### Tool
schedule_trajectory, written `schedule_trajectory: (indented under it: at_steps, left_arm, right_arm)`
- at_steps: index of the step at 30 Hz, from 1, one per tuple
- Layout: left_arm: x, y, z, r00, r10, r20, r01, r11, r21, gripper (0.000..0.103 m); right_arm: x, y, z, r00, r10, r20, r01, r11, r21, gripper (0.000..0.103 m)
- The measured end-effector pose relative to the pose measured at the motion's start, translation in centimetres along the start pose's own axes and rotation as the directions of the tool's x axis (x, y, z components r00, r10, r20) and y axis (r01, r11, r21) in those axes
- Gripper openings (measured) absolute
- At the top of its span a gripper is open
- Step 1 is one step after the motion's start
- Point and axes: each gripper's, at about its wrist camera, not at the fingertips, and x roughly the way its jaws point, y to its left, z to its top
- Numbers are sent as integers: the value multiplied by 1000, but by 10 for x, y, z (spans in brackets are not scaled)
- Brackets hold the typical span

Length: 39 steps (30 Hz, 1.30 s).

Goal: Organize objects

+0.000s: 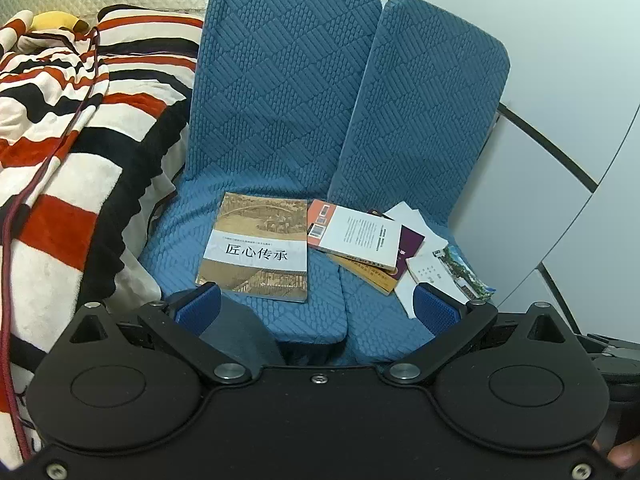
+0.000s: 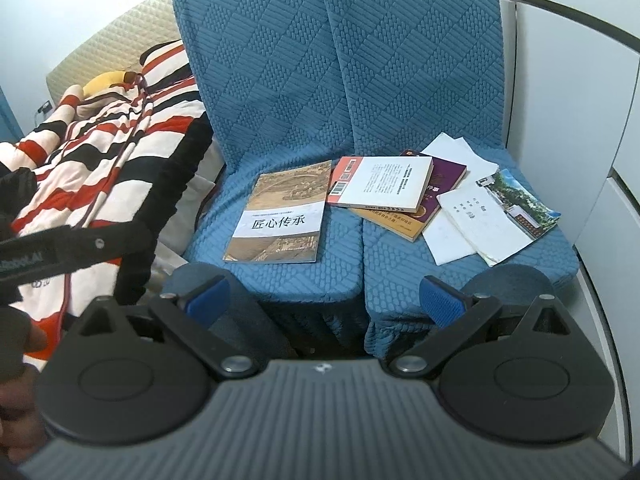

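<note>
A: Several books are lying on two blue seats (image 2: 280, 280). What is sitting where?

B: One brown book (image 1: 256, 250) with a white title band is lying flat and alone on the left seat cushion, cover up. A loose pile is lying beside it on the right cushion: a white-backed book (image 2: 382, 184) is resting on top, overlapping an orange book (image 2: 394, 220) and a purple book (image 2: 444, 180). White papers (image 2: 460, 152) are spreading out under the pile, and a booklet (image 2: 508, 212) with a photo cover is lying at the pile's right edge.

A: How are the grippers standing?

B: Both are hovering before the seats' front edge, pointing down at the cushions. The left gripper (image 1: 316, 306) is standing wide, with nothing between its blue pads (image 1: 198, 310). The right gripper (image 2: 324, 304) is likewise spread wide and empty.

A: And what is surrounding the seats?

B: A striped blanket (image 1: 60, 160) in red, black and cream is lying to the left, with a yellow plush (image 1: 54, 20) at its far end. White panels (image 1: 560, 100) are standing to the right.
</note>
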Motion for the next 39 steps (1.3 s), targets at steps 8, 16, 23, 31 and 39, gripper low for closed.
schedule_trajectory:
  at_steps: [8, 16, 23, 31, 39]
  left_arm:
    - [6, 6, -9, 1000, -9, 5, 9, 1000, -5, 102]
    - [7, 7, -16, 1000, -27, -1, 27, 1000, -11, 102]
    - [4, 0, -13, 999, -51, -1, 51, 999, -1, 102]
    - [9, -12, 8, 999, -48, -5, 48, 999, 19, 102]
    - [26, -14, 38, 1000, -29, -6, 29, 1000, 4, 102]
  right_arm:
    - [10, 0, -7, 1000, 4, -4, -4, 1000, -12, 103]
    - [10, -4, -12, 1000, -3, -1, 3, 1000, -8, 103]
    - [8, -5, -12, 1000, 6, 1, -6, 1000, -6, 103]
    - [8, -9, -2, 1000, 4, 3, -4, 1000, -1, 103]
    - [20, -8, 22, 999, 36, 0, -36, 999, -3, 103]
